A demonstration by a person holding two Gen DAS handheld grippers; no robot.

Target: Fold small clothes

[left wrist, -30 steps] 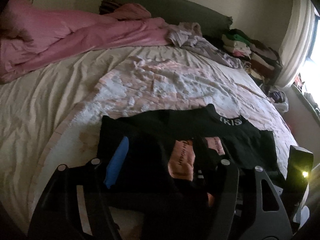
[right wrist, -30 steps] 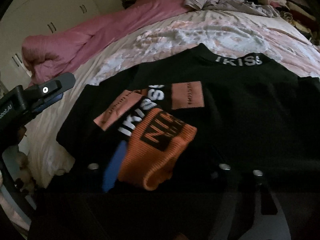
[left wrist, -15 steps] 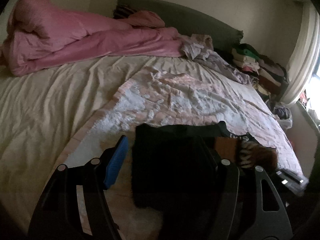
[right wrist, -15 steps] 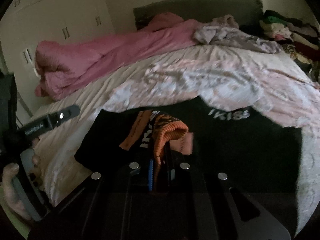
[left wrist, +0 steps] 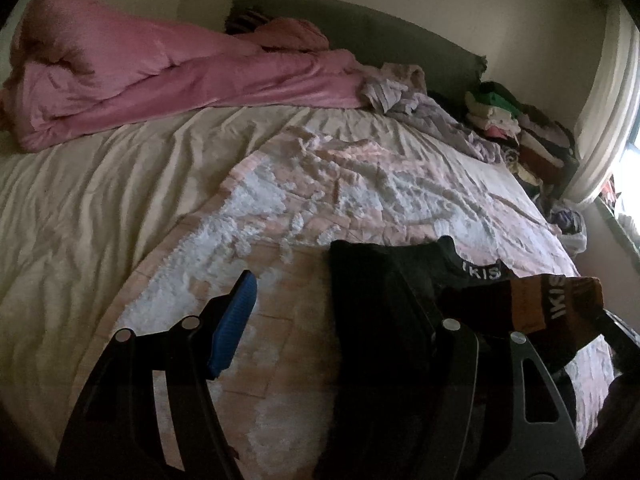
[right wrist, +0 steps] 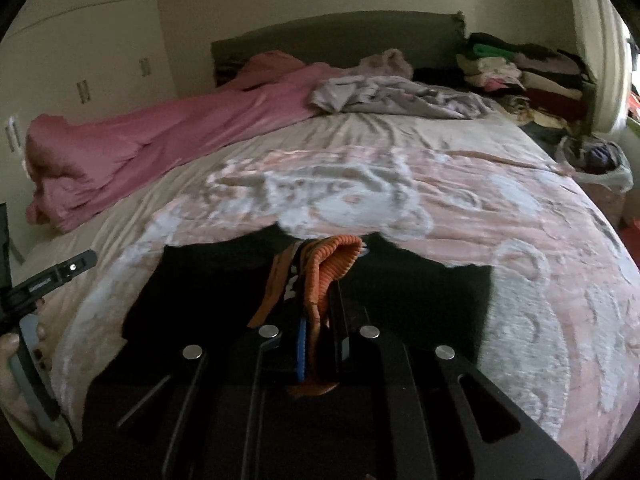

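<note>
A black sweater with "IKISS" on its collar lies flat on the pink-and-white blanket. In the right wrist view my right gripper is shut on the sweater's orange ribbed cuff and holds the sleeve up off the sweater's body. The left wrist view shows that lifted sleeve at the right. My left gripper is open over the sweater's left edge, its blue pad clear of the cloth. It also shows at the left edge of the right wrist view as the left gripper.
A pink duvet is bunched along the far left of the bed. Crumpled lilac clothes lie near the headboard. A pile of folded clothes stands at the far right, with a plastic bag below it. White wardrobes line the left wall.
My right gripper closed on the orange cuff, then rose and carried the sleeve away from the sweater's front. The left gripper stayed open and about where it was.
</note>
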